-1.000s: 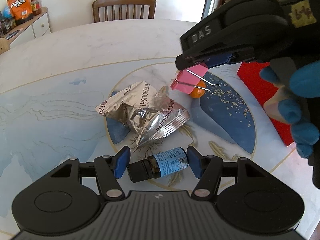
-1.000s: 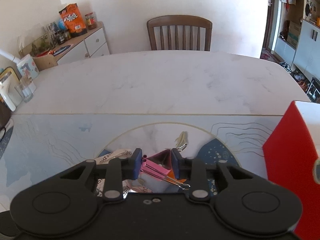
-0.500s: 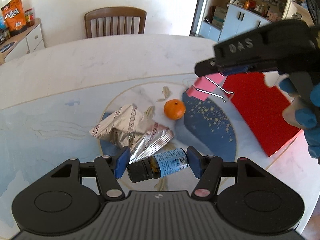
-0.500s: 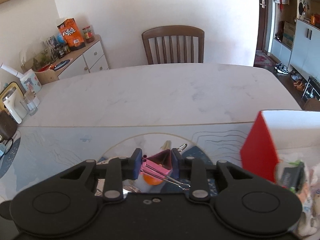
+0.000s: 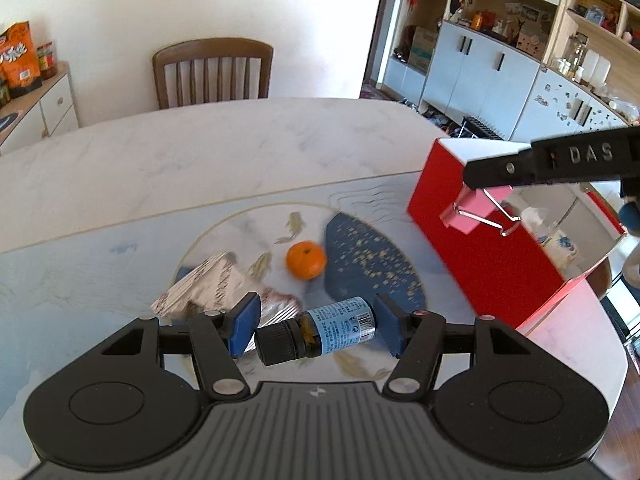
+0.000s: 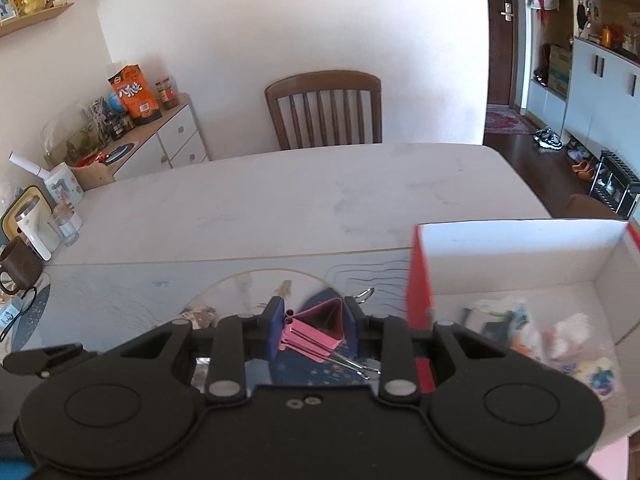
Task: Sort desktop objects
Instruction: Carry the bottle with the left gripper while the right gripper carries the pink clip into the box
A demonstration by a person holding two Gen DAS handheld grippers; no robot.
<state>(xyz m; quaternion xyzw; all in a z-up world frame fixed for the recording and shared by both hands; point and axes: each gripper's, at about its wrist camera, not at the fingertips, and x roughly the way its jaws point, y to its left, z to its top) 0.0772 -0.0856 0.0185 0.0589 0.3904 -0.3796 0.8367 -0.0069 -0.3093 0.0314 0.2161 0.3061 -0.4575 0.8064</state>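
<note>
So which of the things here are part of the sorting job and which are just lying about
Part of the job:
- bottle, held in the left hand-held gripper
- pink clip, held in the right hand-held gripper
- orange
- foil packet
- red box

Just lying about:
- chair
- mug
- snack bag

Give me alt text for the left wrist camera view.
The left gripper holds a small blue-labelled bottle above a marble table; a tangerine lies beyond, and the right gripper carries a pink binder clip toward a red box.
</note>
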